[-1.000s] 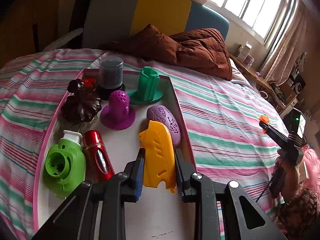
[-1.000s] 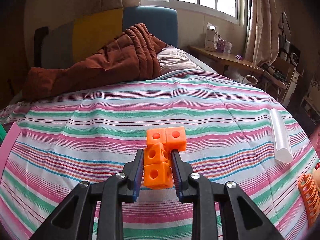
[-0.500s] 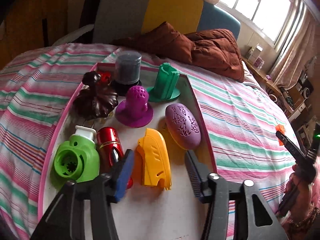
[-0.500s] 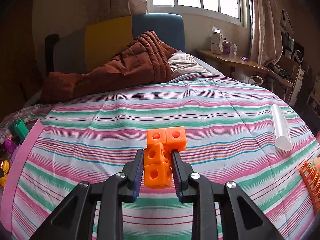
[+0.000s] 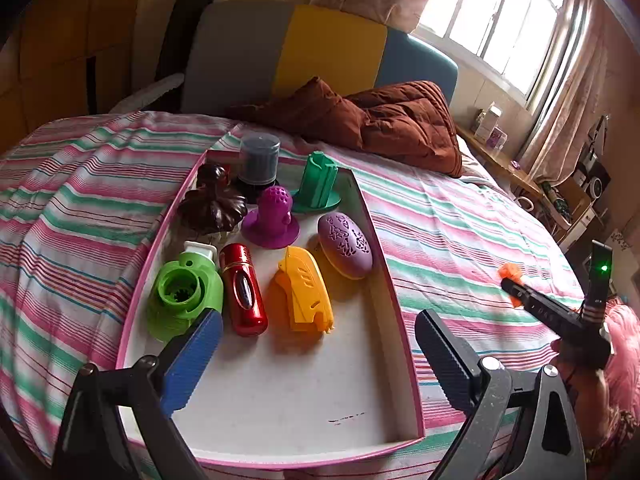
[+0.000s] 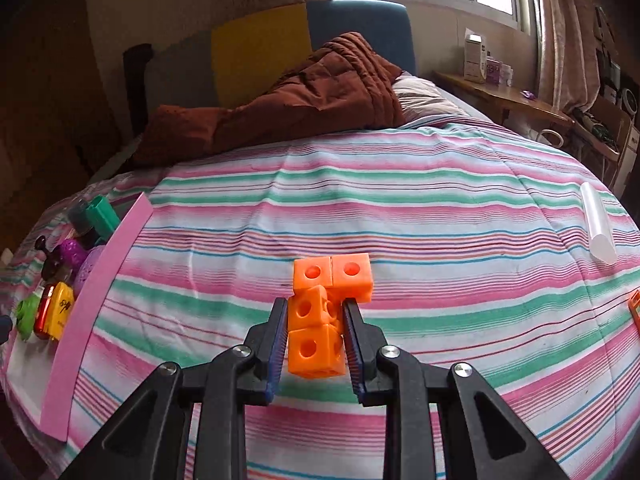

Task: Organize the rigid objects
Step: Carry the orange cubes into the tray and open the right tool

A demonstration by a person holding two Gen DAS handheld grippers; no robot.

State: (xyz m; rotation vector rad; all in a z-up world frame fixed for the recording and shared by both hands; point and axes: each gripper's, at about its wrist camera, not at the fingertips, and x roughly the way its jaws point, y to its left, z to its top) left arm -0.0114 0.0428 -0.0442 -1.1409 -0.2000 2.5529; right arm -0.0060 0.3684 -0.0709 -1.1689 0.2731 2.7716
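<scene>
Left hand-held gripper jaws just opened wide, nothing between; glossy yellow plastic shell lies in tray. Right hand-held gripper clenched on orange holed cubes.

Striped bed, brown quilt, grey-yellow-blue headboard, bright curtained window, wooden side shelf.

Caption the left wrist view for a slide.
Left gripper, jaws just opened and empty, above the pink-rimmed tray holding the yellow piece among sorted toys.
</scene>
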